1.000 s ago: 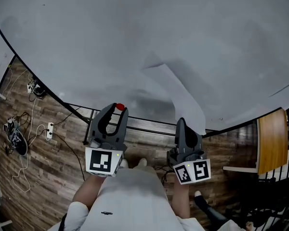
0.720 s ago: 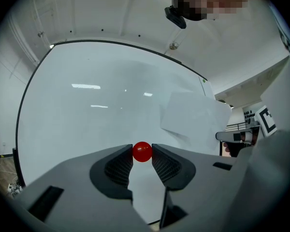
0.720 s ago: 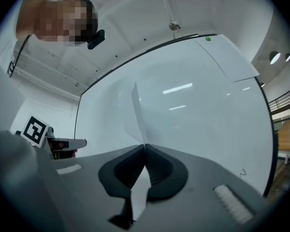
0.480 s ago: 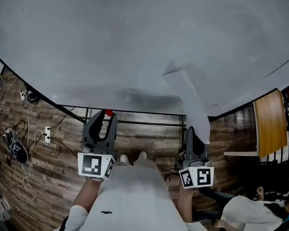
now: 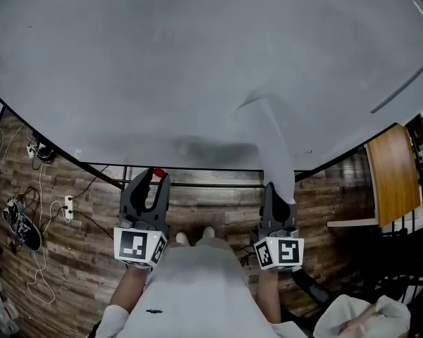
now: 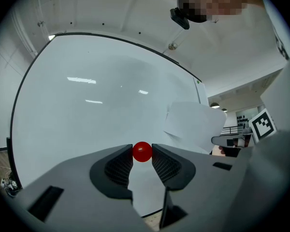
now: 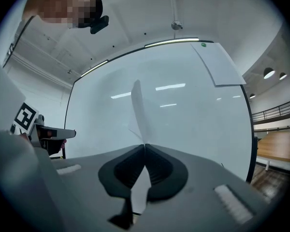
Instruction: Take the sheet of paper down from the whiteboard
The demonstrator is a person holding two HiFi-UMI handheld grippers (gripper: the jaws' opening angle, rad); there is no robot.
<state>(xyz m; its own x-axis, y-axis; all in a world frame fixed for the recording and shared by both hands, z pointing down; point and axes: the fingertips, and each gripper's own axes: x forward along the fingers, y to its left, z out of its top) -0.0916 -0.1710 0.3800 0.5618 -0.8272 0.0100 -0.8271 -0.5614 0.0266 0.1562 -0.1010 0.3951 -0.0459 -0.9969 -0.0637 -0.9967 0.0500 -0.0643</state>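
The white sheet of paper [image 5: 274, 149] is off the whiteboard [image 5: 162, 62] and hangs free in front of it. My right gripper [image 5: 273, 190] is shut on its lower edge. In the right gripper view the sheet [image 7: 137, 109] stands edge-on, pinched between the pads. My left gripper [image 5: 154, 177] is shut on a small red ball magnet [image 5: 157, 172], which sits between its fingertips [image 6: 142, 152] in the left gripper view. That view also shows the sheet [image 6: 193, 124] to the right. Both grippers sit low, below the board's bottom edge.
A second sheet [image 7: 220, 64] stays on the board's upper right under a green magnet [image 7: 203, 45]. The board's stand rail [image 5: 197, 186] runs just ahead of the grippers. Cables and power strips [image 5: 70, 192] lie on the wooden floor at left; a wooden table [image 5: 391, 174] stands at right.
Both grippers have come down and back from the board. The sheet has gone with the right gripper and now hangs narrower. The red magnet stays in the left gripper.
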